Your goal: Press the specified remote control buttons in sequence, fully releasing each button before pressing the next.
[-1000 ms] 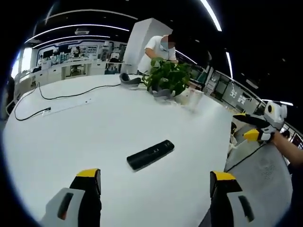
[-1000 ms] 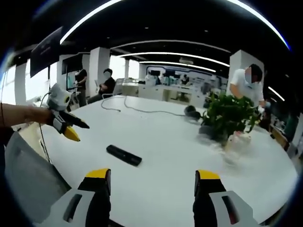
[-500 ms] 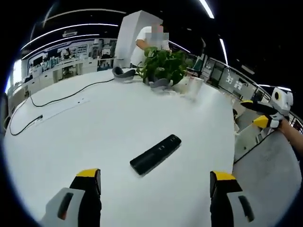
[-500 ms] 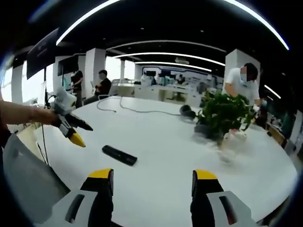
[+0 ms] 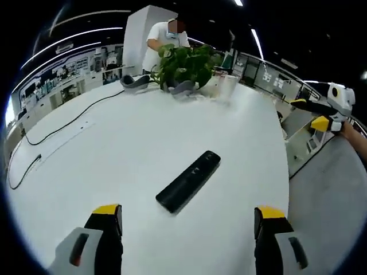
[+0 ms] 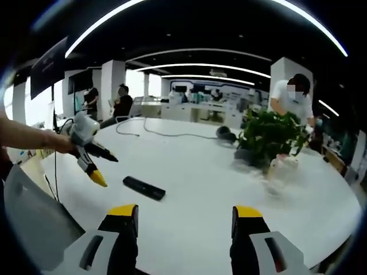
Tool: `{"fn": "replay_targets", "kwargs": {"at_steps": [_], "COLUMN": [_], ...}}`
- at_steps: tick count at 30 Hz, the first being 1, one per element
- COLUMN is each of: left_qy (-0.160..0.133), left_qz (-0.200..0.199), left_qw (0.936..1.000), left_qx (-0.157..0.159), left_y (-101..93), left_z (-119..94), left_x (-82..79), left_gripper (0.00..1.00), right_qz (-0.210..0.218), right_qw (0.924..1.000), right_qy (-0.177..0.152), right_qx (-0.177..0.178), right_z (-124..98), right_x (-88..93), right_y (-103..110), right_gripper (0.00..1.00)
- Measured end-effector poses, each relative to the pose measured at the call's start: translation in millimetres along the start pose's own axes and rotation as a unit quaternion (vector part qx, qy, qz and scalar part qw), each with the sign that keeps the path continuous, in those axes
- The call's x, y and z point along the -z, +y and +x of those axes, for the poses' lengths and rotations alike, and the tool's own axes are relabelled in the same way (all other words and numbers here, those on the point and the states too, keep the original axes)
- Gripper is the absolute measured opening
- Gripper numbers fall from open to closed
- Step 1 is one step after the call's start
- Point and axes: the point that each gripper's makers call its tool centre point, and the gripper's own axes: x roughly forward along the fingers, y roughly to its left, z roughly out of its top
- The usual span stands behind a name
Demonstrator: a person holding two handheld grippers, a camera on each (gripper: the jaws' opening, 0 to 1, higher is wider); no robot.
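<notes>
A black remote control (image 5: 189,180) lies flat on the round white table (image 5: 114,149), ahead of my left gripper (image 5: 186,217), whose yellow-tipped jaws stand wide apart with nothing between them. In the right gripper view the remote (image 6: 144,188) lies left of centre, beyond my right gripper (image 6: 183,215), which is open and empty. The left gripper (image 6: 96,164) comes in from the left there, held by a hand, above and just left of the remote. The right gripper (image 5: 315,114) shows at the right of the left gripper view, off the table's edge.
A potted green plant (image 5: 183,66) and a white cup (image 5: 229,89) stand at the table's far side, with a person in white (image 5: 163,43) behind them. A black cable (image 5: 63,123) runs over the far left. A headset (image 6: 226,135) lies near the plant. People sit far off (image 6: 121,103).
The left gripper has moved in over the table toward the remote, which now looks nearer and larger in its view. The right gripper has hardly moved. The remote lies where it was.
</notes>
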Motion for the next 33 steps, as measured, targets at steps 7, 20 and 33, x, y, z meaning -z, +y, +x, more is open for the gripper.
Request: {"fn": "replay_targets", "kwargs": {"at_steps": [7,20,33], "left_qy": [-0.001,0.057,0.103], "left_qz": [0.044,0.105,0.132], "left_qw": [0.9979,0.9896,0.9822], "left_qx": [0.047,0.080,0.085], "left_y": [-7.9,5.8,14.7], "left_z": [8,34,57], "left_x": [-7.4,-11.3,-15.9], "left_gripper": [0.82,0.63,0.62], "right_qz": [-0.015,-0.032,-0.036], "right_qw": [0.9998,0.9992,0.9989], "right_qy": [0.011,0.023,0.031], "right_qx": [-0.002,0.002,-0.001], "right_z": [1,2,3], "right_x": [3.1,6.3,8.1], "right_y": [2,2,4], "right_gripper": [0.64,0.64,0.62]}}
